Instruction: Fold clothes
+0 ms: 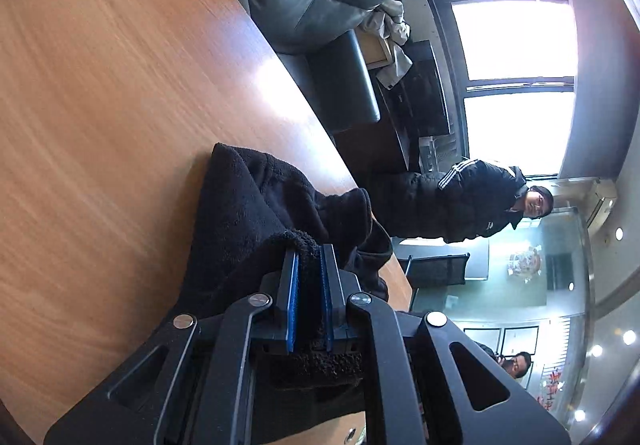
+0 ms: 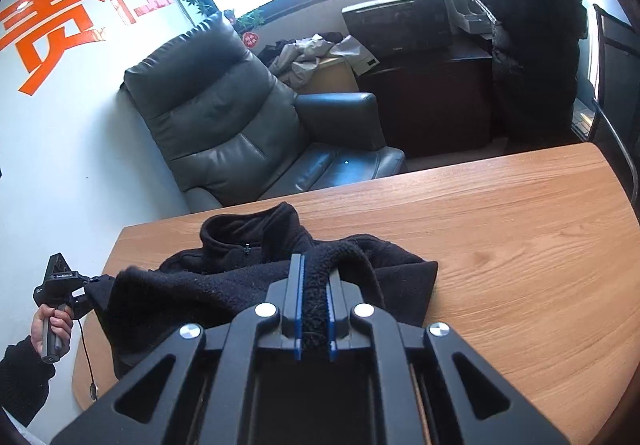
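Observation:
A black fleece jacket with a zip collar lies bunched on the wooden table. My right gripper is shut on a thick fold of its hem, with fleece filling the gap between the blue pads. In the left wrist view the same black fleece jacket hangs over the table, and my left gripper is shut on another edge of it. The right wrist view also shows the left gripper in a hand at the table's left end, pulling the cloth taut.
A dark leather armchair stands behind the table. A person in a black jacket stands by a cabinet at the window. Loose clothes lie on a box beside the chair. A second person sits farther back.

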A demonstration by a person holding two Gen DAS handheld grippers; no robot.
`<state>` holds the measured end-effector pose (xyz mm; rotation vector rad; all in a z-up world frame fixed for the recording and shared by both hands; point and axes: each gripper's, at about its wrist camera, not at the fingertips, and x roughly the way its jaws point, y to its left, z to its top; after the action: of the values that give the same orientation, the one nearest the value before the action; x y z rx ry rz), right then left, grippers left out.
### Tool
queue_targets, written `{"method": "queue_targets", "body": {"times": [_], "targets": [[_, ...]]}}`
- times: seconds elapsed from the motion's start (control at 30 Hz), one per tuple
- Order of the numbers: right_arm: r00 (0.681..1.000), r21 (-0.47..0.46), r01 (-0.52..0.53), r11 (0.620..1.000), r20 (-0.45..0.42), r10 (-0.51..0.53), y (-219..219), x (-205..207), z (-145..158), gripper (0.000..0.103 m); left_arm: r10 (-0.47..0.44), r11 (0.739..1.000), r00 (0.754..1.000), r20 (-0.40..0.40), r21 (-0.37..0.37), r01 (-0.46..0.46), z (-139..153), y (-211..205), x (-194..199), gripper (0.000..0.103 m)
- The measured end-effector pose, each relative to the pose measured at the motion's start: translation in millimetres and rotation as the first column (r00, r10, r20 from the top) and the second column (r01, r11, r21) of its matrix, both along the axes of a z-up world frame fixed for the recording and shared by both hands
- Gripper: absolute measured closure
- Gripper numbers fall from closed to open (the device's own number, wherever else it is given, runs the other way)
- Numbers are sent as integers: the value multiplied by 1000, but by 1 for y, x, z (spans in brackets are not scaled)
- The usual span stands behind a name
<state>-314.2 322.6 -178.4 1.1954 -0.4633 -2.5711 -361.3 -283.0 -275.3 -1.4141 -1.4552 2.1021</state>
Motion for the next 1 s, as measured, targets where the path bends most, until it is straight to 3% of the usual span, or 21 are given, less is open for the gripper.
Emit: {"method": "queue_targets", "body": {"times": [0.2,0.37,0.47,0.53,0.6,0.63,0.67,0.7,0.73,0.77,0.87,0.93,1.0], "targets": [[996,-59,55,997,71,-50,21,-27,-45,94,-6,1000,1000,-13,-14,6,-9,17,-46,94],[975,-22,80,997,210,-74,36,-60,-83,91,-51,988,989,-139,-150,30,34,28,-54,94],[975,23,27,999,218,-31,34,-66,-80,87,-87,972,974,-211,-232,37,61,34,-58,90],[982,55,-25,998,190,15,31,-65,-69,86,-114,958,960,-256,-286,37,79,38,-60,73],[986,57,-66,996,159,56,32,-62,-56,82,-142,940,943,-300,-339,34,97,43,-63,25],[986,44,-75,996,151,68,34,-61,-51,80,-158,930,934,-320,-365,32,105,45,-64,18],[987,38,-71,997,149,65,38,-61,-47,70,-173,920,924,-340,-391,28,114,47,-66,14],[988,37,-58,998,144,52,43,-61,-45,34,-189,909,914,-360,-416,24,123,49,-67,12],[992,41,-7,999,126,2,52,-61,-42,13,-206,897,902,-378,-441,20,132,51,-68,9],[993,10,60,998,98,-60,64,-60,-39,0,-246,877,892,-379,-479,39,135,57,-65,4],[984,-45,169,985,66,-166,87,-59,-28,0,-409,803,852,-326,-572,166,125,85,-58,3],[992,42,127,991,3,-127,71,-52,-12,0,-505,746,818,-274,-615,255,104,108,-51,4],[999,167,-1,986,-34,7,30,-43,-2,0,-615,653,762,-203,-673,347,76,137,-50,7]]}}
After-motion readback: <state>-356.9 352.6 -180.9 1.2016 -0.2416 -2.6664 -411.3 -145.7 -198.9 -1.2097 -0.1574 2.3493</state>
